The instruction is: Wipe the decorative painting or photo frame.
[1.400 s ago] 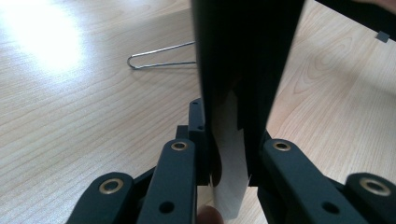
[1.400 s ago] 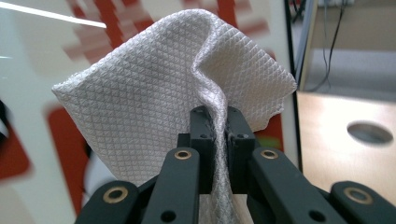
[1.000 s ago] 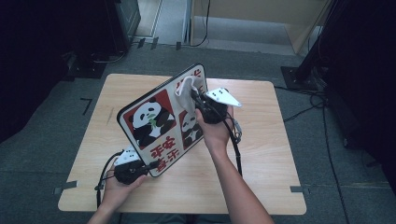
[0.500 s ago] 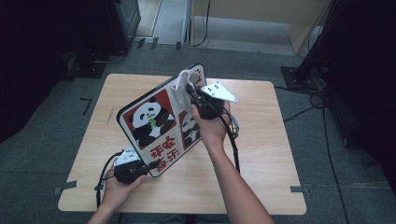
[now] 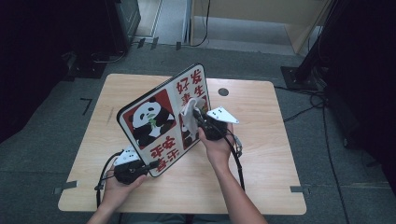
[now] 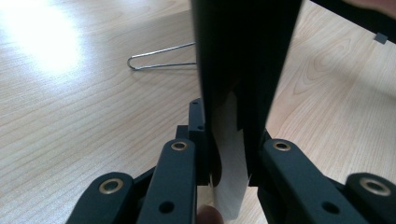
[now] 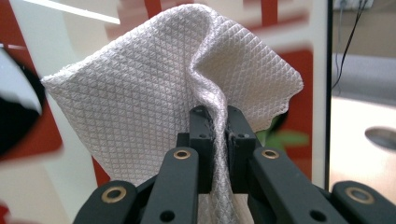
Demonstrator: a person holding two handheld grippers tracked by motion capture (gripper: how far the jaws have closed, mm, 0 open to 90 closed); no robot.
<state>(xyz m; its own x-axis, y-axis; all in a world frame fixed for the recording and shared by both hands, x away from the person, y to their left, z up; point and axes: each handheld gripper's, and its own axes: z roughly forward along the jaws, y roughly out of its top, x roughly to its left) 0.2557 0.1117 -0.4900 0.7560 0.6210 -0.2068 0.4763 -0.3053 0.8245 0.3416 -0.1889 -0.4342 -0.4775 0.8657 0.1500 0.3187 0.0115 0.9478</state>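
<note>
**Panda board held up on its edge while a cloth meets its face**

At the near left of the worktop we see the left gripper clamped on the lower corner of the panda board. In the left gripper view the fingers stand narrow, closed on the dark edge of the board, with a pale strip between them. We judge this grip is there to keep the board standing tilted on the worktop, so that its printed face is open to the person and does not slide. A thin wire loop lies on the wood behind the board in that same view; we cannot tell what it is.

Moving right, the board rises from the near left toward the far middle, with the panda picture and red characters facing us.

Further right, the right gripper is at the board's face. Its fingers are pinched tight on a white waffle-textured cloth, which fans out above them and lies against or just in front of the board; contact we cannot confirm. We think the cloth is held this way for wiping the printed surface.
</note>
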